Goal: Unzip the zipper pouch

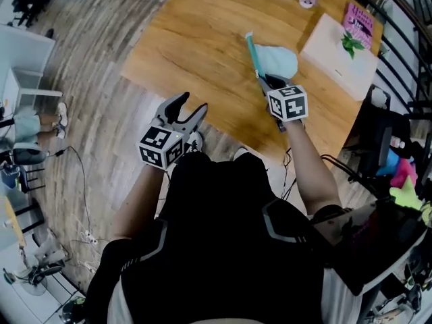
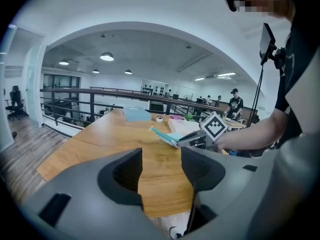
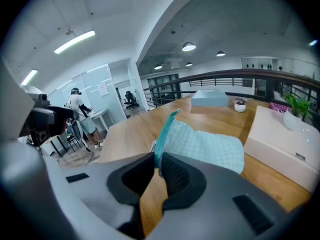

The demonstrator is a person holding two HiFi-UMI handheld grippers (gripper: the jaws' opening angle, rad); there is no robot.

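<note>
On the right half of the light wooden table [image 1: 202, 46], in the head view, a pale teal checked fabric zipper pouch [image 1: 277, 61] lies with its darker teal zipper edge [image 1: 252, 51] facing left. The right gripper [image 1: 264, 81] reaches it from the near side, its tips at the pouch's near end. The left gripper [image 1: 191, 106] hangs off the table's near edge above the plank floor [image 1: 88, 93], well apart from the pouch, its two fingers spread. To the right of the pouch stands a flat white box [image 1: 337, 63] with a green leafy sprig [image 1: 351, 44] on it, and a pink book [image 1: 358, 20] lies beyond that. In the left gripper view, the left gripper [image 2: 161, 171] has its jaws wide apart with only bare table [image 2: 100, 144] showing between them. Farther off, the pouch [image 2: 167, 135] sits at the tips of the right gripper [image 2: 192, 140]. In the right gripper view, the right gripper [image 3: 157, 166] has its jaws drawn close and pinches the near end of the zipper edge [image 3: 165, 131]. I cannot tell whether the pull tab itself is caught. The pouch [image 3: 205, 146] stretches away from the jaws over the table [image 3: 130, 131], with the white box [image 3: 285, 144] to its right and a pale blue box [image 3: 209, 98] behind.
</note>
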